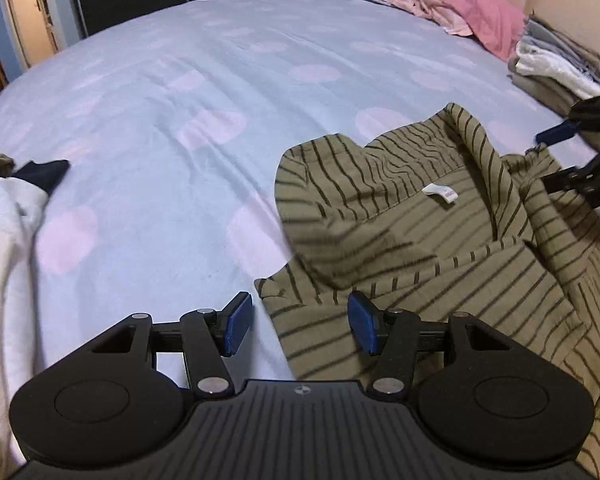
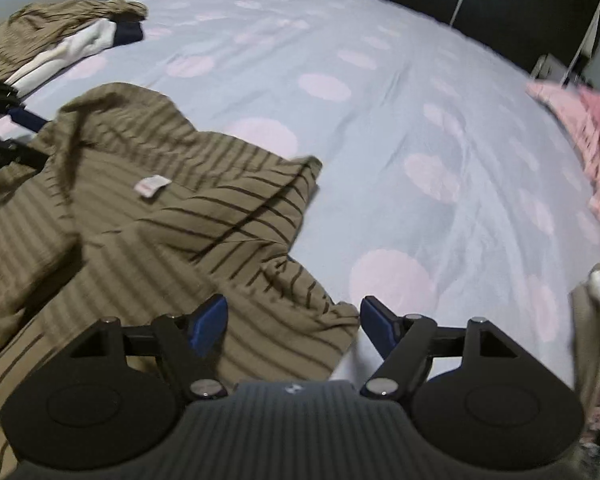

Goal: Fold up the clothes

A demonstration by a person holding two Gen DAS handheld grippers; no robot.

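Two grippers hang over the striped shirt (image 1: 440, 240), lying rumpled on the near side of the bed (image 1: 180, 120). Left gripper (image 1: 300, 324) and right gripper (image 2: 292, 320) both gape, empty. Spreading seems underway; next, each should pinch a near corner.
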